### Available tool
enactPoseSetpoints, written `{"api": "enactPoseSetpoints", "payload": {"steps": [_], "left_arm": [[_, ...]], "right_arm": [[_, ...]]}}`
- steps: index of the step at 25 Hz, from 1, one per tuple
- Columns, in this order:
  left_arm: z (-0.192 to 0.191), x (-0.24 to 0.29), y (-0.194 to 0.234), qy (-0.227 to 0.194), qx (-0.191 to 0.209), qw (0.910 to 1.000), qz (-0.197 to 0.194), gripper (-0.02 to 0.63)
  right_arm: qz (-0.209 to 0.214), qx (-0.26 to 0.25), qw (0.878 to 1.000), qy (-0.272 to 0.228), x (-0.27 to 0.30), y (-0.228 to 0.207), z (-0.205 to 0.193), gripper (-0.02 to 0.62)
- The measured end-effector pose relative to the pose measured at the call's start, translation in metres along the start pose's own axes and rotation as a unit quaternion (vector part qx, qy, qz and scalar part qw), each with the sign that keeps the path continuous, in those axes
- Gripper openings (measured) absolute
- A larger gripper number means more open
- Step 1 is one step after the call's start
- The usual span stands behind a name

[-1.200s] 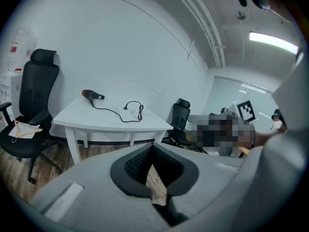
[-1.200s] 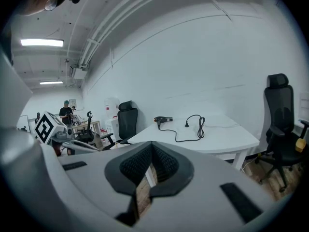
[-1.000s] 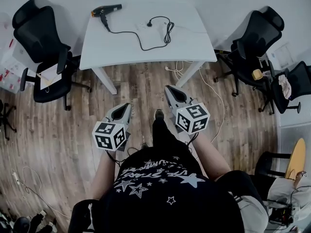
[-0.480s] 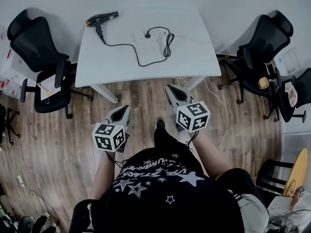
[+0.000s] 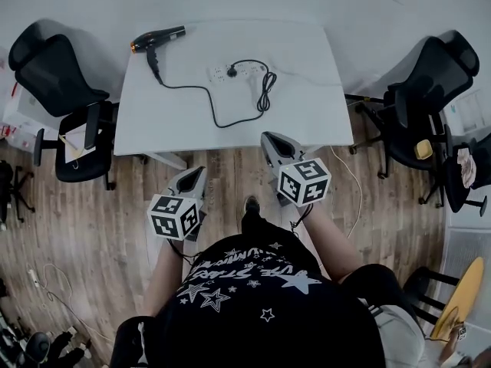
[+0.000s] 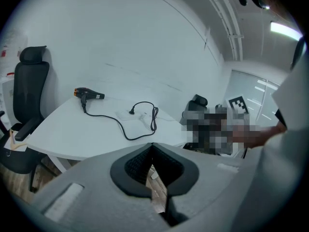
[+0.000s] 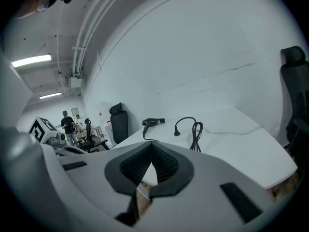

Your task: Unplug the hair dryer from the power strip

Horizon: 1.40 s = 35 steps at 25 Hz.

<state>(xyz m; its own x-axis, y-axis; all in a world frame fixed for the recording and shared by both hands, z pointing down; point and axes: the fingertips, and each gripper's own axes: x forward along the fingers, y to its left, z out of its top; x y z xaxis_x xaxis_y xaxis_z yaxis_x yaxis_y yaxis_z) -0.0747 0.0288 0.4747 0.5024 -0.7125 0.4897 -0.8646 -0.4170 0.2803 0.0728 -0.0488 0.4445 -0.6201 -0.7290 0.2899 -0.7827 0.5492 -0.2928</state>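
left claw [image 5: 198, 172]: closed, empty | right claw [image 5: 269, 139]: closed, empty | plug [image 5: 231, 71] seating: unclear

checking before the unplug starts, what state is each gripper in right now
Left gripper: closed, holding nothing.
Right gripper: closed, holding nothing.

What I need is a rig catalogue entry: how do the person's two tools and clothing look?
Left tool and right tool: pale grey shells, black ribbed pads, each with a white cube of black square markers. Black short-sleeved T-shirt printed with white stars.
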Motion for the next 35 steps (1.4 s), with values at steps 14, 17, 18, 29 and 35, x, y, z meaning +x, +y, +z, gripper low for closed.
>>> {"api": "enactPoseSetpoints", "payload": {"steps": [14,17,18,29,35], "left_arm": [[0.042,0.062,0.013,0.013,0.003,0.9988,0.046,0.008],[0.053,0.070,0.015,0.005,-0.002,0.9983,0.059,0.008],[0.055,0.071,0.016,0.002,-0.007,0.9981,0.062,0.008],[0.055,0.081,0.027,0.031,0.003,0.9976,0.062,0.009],[0.075,0.109,0.045,0.029,0.014,0.9988,0.036,0.008]], "right_arm": [[0.055,0.014,0.998,0.011,0.059,-0.055,0.024,0.009],[0.057,0.023,0.998,0.009,0.065,-0.068,0.027,0.009],[0.058,0.027,0.998,0.011,0.066,-0.071,0.025,0.009],[0.060,0.059,0.996,0.034,0.076,-0.076,0.005,0.009],[0.032,0.055,0.998,0.021,0.087,-0.088,0.018,0.009]]}}
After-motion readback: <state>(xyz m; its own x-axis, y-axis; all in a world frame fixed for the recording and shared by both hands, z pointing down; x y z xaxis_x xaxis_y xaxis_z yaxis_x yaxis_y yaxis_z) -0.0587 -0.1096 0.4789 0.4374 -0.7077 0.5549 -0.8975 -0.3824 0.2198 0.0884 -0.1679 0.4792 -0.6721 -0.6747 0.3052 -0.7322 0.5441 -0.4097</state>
